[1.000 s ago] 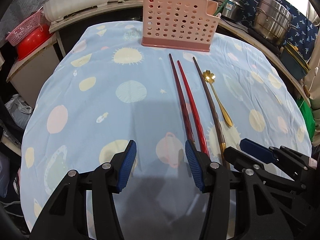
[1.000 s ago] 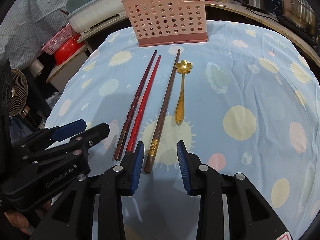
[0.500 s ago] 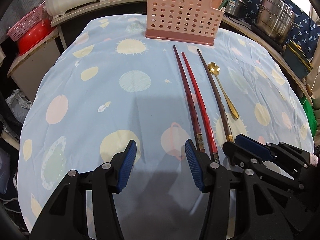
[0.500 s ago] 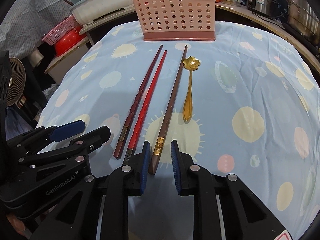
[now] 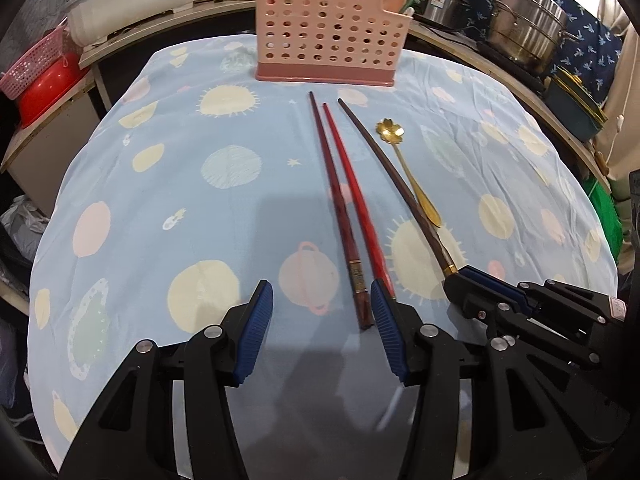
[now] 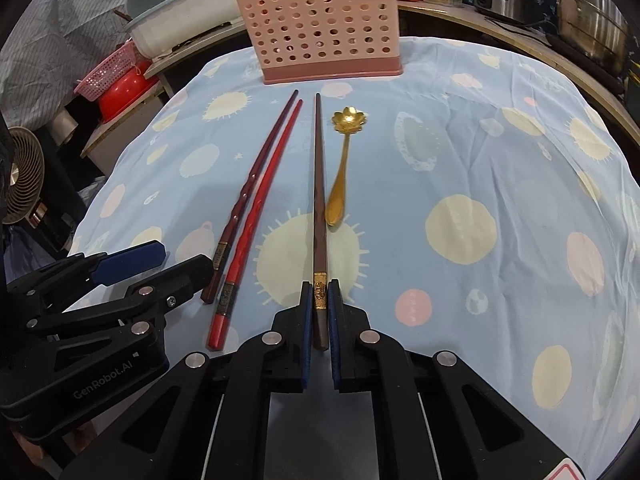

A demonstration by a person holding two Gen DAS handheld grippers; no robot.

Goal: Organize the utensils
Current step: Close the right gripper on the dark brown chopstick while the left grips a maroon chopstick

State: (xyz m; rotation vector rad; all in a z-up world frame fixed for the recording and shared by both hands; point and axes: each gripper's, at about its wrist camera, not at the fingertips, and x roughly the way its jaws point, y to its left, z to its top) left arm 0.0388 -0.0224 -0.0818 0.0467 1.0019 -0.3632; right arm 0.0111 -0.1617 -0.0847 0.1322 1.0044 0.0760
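Observation:
On the blue patterned cloth lie a dark red chopstick (image 5: 336, 200), a bright red chopstick (image 5: 356, 200), a brown chopstick (image 6: 319, 184) with a gold band, and a gold flower spoon (image 6: 340, 176). All four point toward the pink perforated holder (image 6: 320, 32) at the far edge. My right gripper (image 6: 320, 300) is closing its jaws, and the pads press on the brown chopstick's near end at the band. My left gripper (image 5: 320, 328) stands open just left of it. The dark red chopstick's end lies just inside its right pad, untouched.
A white basin (image 5: 132, 4) and a red bowl under a pink basket (image 5: 40, 76) sit off the table's left. Steel pots (image 5: 528, 28) stand at the back right. A fan (image 6: 20, 176) is on the left. The cloth (image 6: 500, 184) right of the spoon is bare.
The right gripper's jaws have narrowed from wide apart to pressing on the brown chopstick's near end, which now lies straight between the pads. The left gripper keeps the same opening.

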